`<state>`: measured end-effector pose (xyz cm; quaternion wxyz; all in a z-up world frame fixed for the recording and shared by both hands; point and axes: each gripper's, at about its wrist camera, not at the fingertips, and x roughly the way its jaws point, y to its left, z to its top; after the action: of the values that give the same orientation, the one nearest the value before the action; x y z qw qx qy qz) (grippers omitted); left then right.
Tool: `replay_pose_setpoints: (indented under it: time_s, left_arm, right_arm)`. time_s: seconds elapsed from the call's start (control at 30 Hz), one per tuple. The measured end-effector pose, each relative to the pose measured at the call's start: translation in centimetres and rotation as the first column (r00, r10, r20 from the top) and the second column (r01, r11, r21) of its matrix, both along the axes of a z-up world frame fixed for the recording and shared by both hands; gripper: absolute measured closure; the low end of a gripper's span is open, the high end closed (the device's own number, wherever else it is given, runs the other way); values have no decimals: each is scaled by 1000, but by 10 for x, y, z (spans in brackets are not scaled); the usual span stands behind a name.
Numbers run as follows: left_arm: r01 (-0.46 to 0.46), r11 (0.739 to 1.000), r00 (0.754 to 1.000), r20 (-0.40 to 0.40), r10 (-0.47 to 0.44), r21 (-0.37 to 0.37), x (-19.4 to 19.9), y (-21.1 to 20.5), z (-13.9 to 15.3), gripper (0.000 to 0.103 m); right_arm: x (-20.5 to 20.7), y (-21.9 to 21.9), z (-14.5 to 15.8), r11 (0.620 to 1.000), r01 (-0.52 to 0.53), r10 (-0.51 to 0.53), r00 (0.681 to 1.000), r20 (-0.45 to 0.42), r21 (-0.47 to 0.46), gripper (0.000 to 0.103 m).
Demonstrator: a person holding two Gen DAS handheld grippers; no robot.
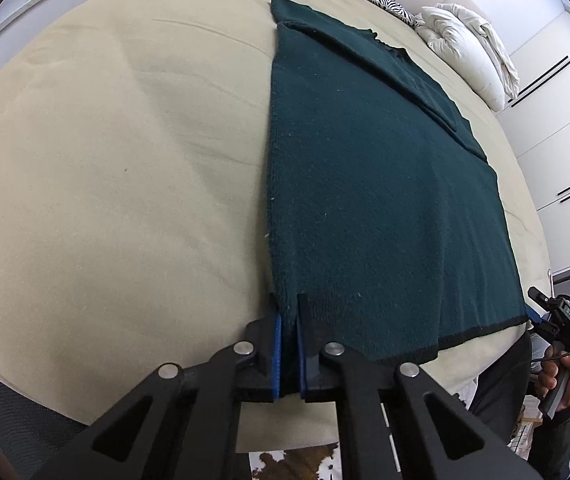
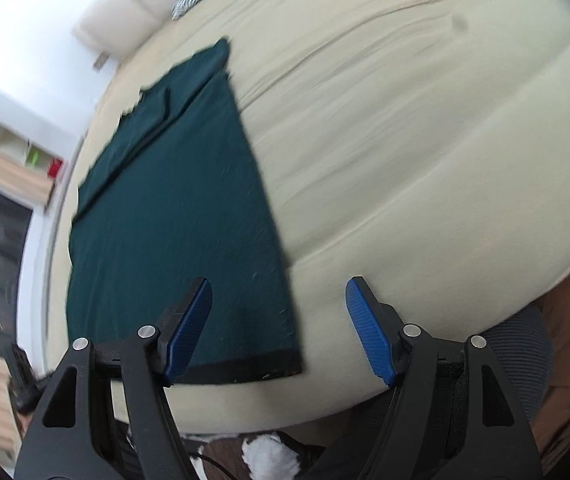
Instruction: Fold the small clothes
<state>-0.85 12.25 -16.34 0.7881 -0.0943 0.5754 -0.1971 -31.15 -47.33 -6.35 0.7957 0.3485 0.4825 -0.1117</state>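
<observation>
The left gripper (image 1: 288,310) is pinching the near left corner of the dark green garment (image 1: 365,184), its blue pads pressed together on the fabric. The right gripper (image 2: 279,308) is hovering with fingers spread wide over the near right corner. The garment is lying flat on the beige bed (image 1: 105,160), a white pillow (image 1: 465,48) resting beyond it.

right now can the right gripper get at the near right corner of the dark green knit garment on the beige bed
Probably yes. The right gripper is open, and the dark green knit garment has that hem corner lying flat on the beige bed between its fingers, with nothing covering it.
</observation>
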Motion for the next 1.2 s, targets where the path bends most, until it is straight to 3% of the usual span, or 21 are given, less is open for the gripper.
replay_pose_setpoints:
  time_s: [0.1,0.17,0.23,0.3,0.37,0.57,0.8,0.97,1.2]
  left_arm:
    - [10,1000,1000,10,-10,0,-3,-1,3,96]
    - [13,1000,1000,15,-13,-2,-4,0,5,97]
    - [12,1000,1000,17,-12,-8,-5,1,5,97]
    - [7,1000,1000,15,-7,-22,-5,3,4,97]
    - [6,999,1000,14,-5,-35,-5,4,5,97]
    - [-2,993,1000,9,3,-115,-5,16,18,97]
    - [-23,969,1000,14,27,-248,-5,29,38,97]
    - [-25,968,1000,-10,23,-251,-8,27,28,97]
    - [-31,950,999,3,34,-310,1,30,40,97]
  right_arm:
    - [7,6,-4,999,-36,37,999,-30,20,37]
    - [10,9,-7,998,-56,58,997,-55,31,47]
    - [10,10,-11,997,-66,69,995,-75,41,65]
    - [9,9,-15,996,-70,75,994,-83,60,75]
    - [6,3,-18,994,-60,67,995,-73,90,95]
    - [-5,0,-20,989,-45,49,998,-31,144,97]
    - [-2,3,11,971,-86,64,993,103,225,97]
    - [10,9,5,964,-118,102,992,79,237,97]
    - [30,13,18,945,-137,89,981,171,298,97]
